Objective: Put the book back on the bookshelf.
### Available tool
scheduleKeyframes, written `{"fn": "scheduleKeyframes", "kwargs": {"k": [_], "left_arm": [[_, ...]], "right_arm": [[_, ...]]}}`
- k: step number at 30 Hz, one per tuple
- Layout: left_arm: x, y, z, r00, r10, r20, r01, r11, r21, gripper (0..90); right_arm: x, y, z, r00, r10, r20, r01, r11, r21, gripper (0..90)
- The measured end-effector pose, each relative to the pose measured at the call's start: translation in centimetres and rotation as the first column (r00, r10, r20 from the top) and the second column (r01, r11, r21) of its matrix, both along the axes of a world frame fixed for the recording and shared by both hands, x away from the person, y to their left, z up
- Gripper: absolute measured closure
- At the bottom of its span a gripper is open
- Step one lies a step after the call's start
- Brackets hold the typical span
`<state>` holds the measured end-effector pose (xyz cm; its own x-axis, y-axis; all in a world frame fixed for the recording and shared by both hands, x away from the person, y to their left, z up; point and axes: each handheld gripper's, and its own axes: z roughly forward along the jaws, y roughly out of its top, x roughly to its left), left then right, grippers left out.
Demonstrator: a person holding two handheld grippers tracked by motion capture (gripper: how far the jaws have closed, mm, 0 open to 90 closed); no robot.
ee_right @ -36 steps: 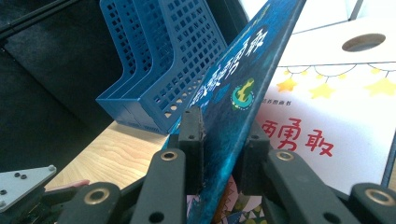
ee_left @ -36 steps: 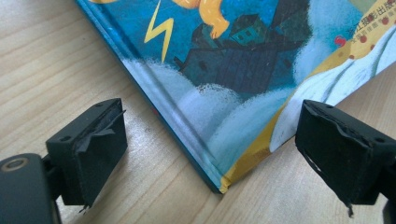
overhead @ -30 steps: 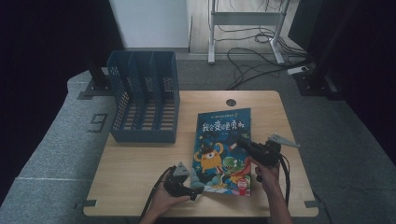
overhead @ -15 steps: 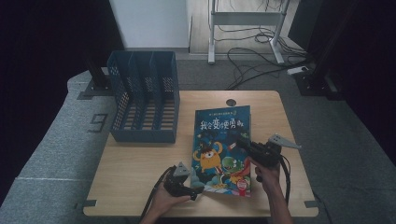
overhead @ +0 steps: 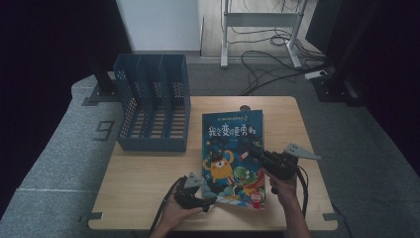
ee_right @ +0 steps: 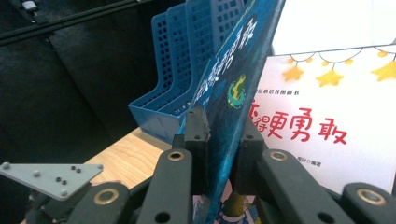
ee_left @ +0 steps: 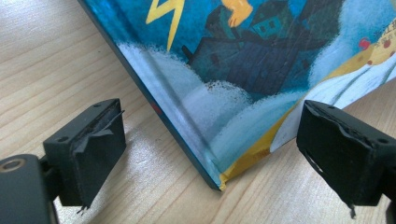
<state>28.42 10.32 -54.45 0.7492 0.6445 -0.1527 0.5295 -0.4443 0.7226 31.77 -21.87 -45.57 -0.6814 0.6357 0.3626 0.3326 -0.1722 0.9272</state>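
Observation:
A picture book (overhead: 233,153) with a blue monster cover lies on the wooden table (overhead: 148,168). My right gripper (overhead: 250,148) is shut on the front cover's edge, and its jaws have just been closing tighter on it. In the right gripper view the cover (ee_right: 229,93) stands raised between the jaws of that gripper (ee_right: 222,135), and the white title page (ee_right: 327,116) shows behind it. My left gripper (overhead: 210,198) is open at the book's near left corner. In the left gripper view that corner (ee_left: 219,172) lies between the wide-apart jaws, apart from both pads.
A blue slotted file rack (overhead: 153,109) stands at the table's back left, also seen in the right gripper view (ee_right: 163,93). Bare wood (overhead: 143,183) lies left of the book. A small dark round inset (overhead: 244,108) sits near the far edge.
My right gripper has risen a little with the cover in it, lifting the cover's free edge off the pages. The left gripper has stayed put.

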Motion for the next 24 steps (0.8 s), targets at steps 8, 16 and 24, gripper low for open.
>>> {"fn": "scheduleKeyframes", "kwargs": {"k": [8,16,24], "left_arm": [[0.06,0.14,0.10,0.9995,0.028,0.017,-0.028,0.9996,-0.006,8.3],[0.11,0.33,0.22,0.9995,0.032,0.002,-0.032,0.9993,-0.018,11.4],[-0.27,-0.14,0.25,1.0000,0.005,0.006,-0.005,0.9999,0.012,11.7]], "right_arm": [[-0.27,0.15,0.22,0.9994,0.022,0.026,-0.023,1.000,0.010,79.7],[-0.31,0.25,0.30,0.9991,0.025,0.033,-0.026,1.000,0.008,79.6],[-0.01,0.01,0.02,0.9997,0.018,0.019,-0.018,1.000,0.008,79.1]]}}
